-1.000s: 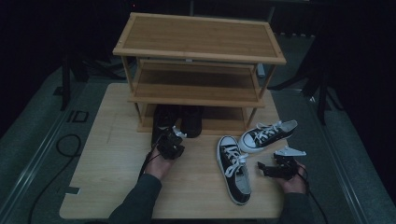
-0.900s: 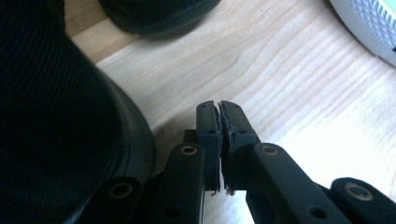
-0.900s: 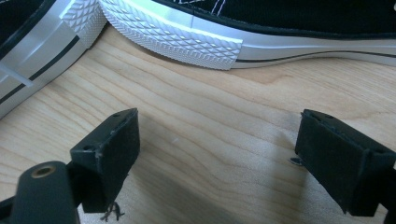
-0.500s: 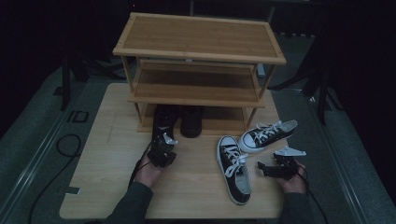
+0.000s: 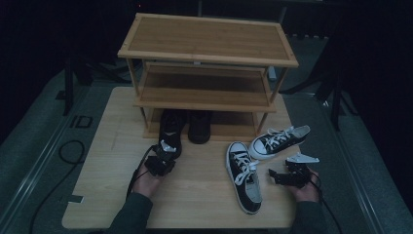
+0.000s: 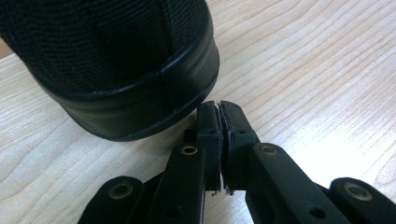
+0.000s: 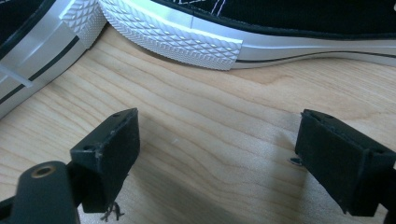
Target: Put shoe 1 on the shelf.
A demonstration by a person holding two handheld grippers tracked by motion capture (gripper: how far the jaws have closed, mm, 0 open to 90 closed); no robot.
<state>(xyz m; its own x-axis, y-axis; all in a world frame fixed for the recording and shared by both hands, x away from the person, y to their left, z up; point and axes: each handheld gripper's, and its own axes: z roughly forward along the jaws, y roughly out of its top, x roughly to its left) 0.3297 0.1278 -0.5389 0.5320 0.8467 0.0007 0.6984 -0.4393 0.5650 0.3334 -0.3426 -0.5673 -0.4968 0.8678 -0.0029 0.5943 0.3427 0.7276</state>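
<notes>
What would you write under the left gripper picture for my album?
Shut left gripper beside the heel of a black shoe on the wooden table.

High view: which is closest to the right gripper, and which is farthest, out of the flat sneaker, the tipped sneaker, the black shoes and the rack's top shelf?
From the right gripper:
1. Flat sneaker, just to its left on the table.
2. Tipped sneaker, behind it, leaning on its side.
3. Black shoes, far left, poking out under the rack.
4. Top shelf, highest and farthest back.
</notes>
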